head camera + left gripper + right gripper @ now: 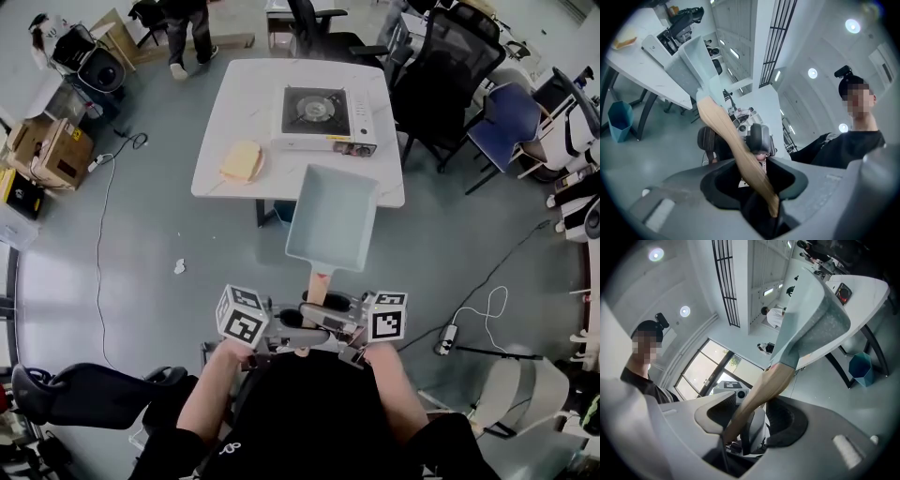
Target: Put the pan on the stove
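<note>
With its wooden handle [319,284] clamped in the left gripper [757,185] and right gripper [750,420], the grey-blue rectangular pan [333,220], held short of the white tabletop stove [319,117], could be tipped if the handle twists.

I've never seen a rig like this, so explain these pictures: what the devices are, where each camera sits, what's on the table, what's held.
There is no robot: a person holds a claw in each hand. The head view comes from a camera on the person's head, looking down. The other two come from cameras riding on the left claw and right claw. The white table carries a portable gas stove and a plate of something yellowish. Both claws clamp the wooden handle of a pale rectangular pan, held in the air short of the table.
</note>
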